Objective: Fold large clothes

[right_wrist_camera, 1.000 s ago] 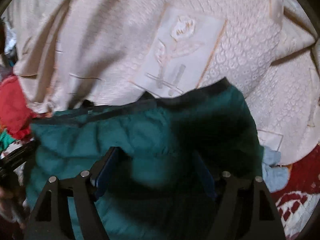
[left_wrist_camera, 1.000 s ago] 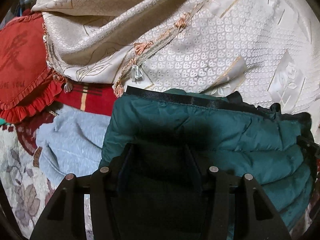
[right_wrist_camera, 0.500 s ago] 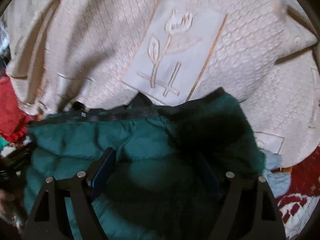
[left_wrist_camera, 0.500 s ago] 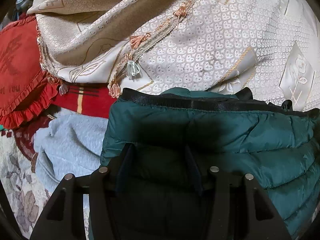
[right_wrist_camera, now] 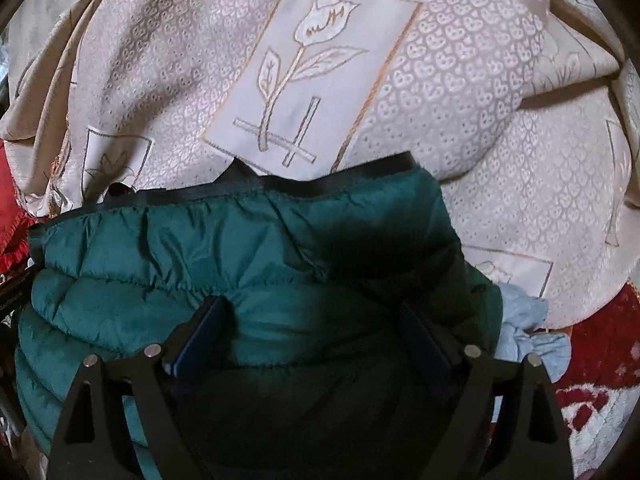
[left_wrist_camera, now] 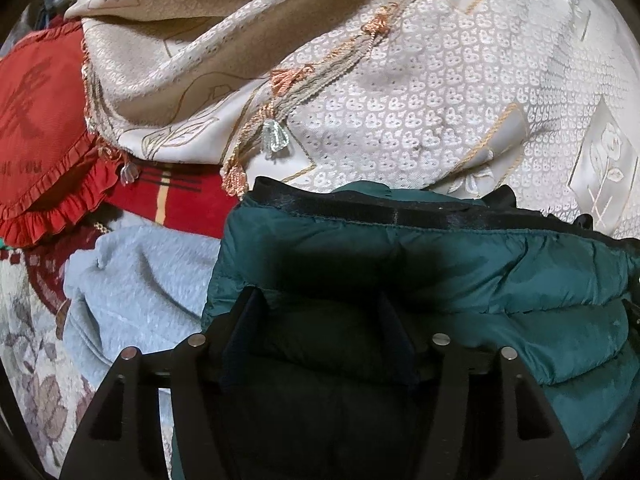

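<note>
L wrist view: green puffer jacket [left_wrist_camera: 460,280], black-trimmed, bunches between the left gripper [left_wrist_camera: 320,320] fingers, which stand fairly wide w/ padding filling the gap; grey sweatshirt [left_wrist_camera: 136,288] beside, cream embroidered cloth [left_wrist_camera: 420,100] behind. R wrist view: right gripper [right_wrist_camera: 316,328] fingers likewise spread around the jacket [right_wrist_camera: 200,248]; firm grip or not, can't tell.

Under me it's all soft stuff: a floral rug [left_wrist_camera: 32,360] at the near left, with a pale blue garment [left_wrist_camera: 136,292] lying on it. Far side is a cream embroidered cover [right_wrist_camera: 500,128], and my green puffer jacket [right_wrist_camera: 240,252] rests against it.
</note>
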The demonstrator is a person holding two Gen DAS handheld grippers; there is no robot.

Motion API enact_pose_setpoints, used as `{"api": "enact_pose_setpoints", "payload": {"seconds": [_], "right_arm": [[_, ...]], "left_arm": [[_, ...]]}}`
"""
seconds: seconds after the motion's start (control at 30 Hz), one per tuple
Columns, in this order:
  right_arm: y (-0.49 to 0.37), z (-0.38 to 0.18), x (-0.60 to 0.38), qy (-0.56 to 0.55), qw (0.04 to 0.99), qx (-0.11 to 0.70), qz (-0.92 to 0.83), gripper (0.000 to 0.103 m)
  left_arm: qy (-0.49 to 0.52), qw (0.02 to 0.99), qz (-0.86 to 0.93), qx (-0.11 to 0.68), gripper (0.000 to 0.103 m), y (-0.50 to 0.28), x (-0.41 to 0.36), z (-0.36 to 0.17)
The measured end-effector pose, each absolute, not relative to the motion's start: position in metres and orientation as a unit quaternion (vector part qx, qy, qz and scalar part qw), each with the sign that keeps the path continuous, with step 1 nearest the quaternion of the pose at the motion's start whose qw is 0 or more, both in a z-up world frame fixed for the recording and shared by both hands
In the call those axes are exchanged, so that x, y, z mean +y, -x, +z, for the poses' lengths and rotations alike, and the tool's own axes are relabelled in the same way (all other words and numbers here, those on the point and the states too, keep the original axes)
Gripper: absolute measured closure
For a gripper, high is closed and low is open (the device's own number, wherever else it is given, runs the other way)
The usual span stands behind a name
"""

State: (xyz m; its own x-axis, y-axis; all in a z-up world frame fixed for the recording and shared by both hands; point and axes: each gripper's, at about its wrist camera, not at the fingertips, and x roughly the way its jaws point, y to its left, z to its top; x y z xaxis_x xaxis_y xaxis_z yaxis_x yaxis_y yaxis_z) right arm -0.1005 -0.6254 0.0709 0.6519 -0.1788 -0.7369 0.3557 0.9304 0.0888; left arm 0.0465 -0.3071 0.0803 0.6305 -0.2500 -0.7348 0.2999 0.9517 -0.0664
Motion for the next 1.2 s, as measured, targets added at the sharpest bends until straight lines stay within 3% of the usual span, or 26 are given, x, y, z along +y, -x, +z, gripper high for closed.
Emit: {"api": "enact_pose_setpoints", "payload": {"seconds": [0.27, 0.5, 0.8, 1.2], "right_arm": [[0.16, 0.109, -0.61, -0.102, 0.921, 0.354, -0.13, 0.011], [0.169, 0.079, -0.623, -0.136, 0.895, 0.394, -0.157, 0.011], [0.194, 0.107, -0.606, -0.162, 0.9, 0.378, -0.147, 0.011], [0.243, 0.103, -0.587, -0.195, 0.896, 0.377, -0.129, 0.008]], "left_arm": [[-0.007, 0.905, -0.155, 0.396, 0.059, -0.025, -0.279, 0.104], [-0.024, 0.908, -0.16, 0.387, 0.059, 0.008, -0.266, 0.114], [-0.038, 0.908, -0.175, 0.379, 0.059, 0.045, -0.253, 0.122], [-0.037, 0.91, -0.165, 0.38, 0.059, 0.08, -0.228, 0.127]]}}
